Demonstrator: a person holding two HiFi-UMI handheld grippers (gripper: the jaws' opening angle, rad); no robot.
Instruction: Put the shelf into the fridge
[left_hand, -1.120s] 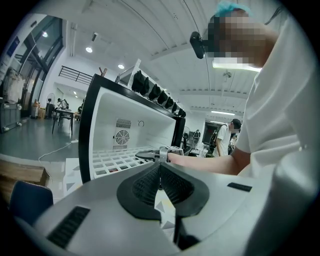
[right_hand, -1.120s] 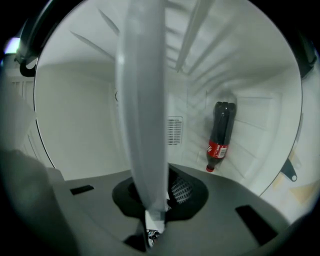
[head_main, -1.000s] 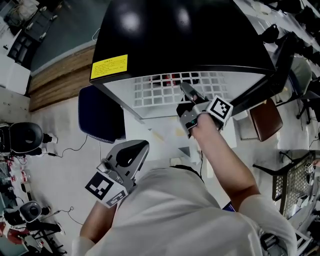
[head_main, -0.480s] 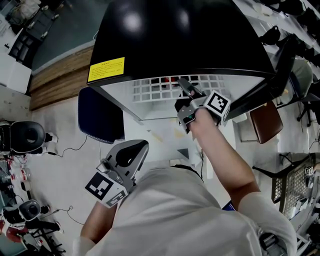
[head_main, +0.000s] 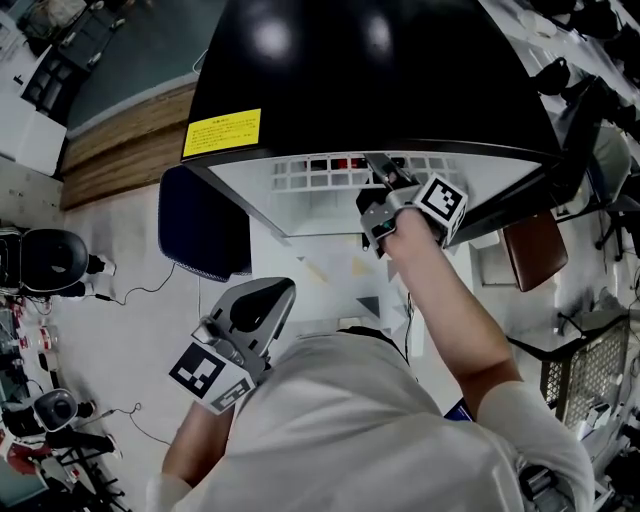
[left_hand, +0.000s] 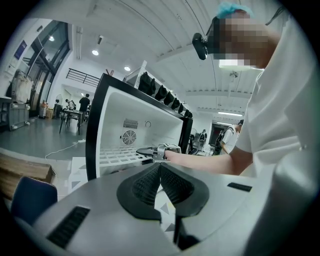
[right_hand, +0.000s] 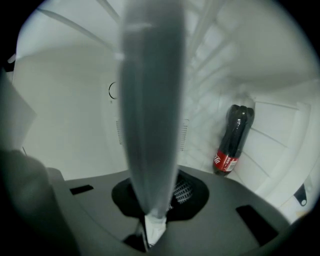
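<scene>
White wire shelf (head_main: 320, 178) sits nearly all inside the fridge (head_main: 370, 70); right claw (head_main: 378, 168), jaws just easing open, seemingly pinches its front edge; left claw (head_main: 272, 298) closed, empty.

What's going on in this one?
A person is fitting the white grid shelf into the open fridge. The right gripper is clamped on the shelf's front edge at the fridge mouth, and most of the shelf is already inside. The left gripper hangs near the person's body, jaws together and empty. A cola bottle is inside the fridge.
</scene>
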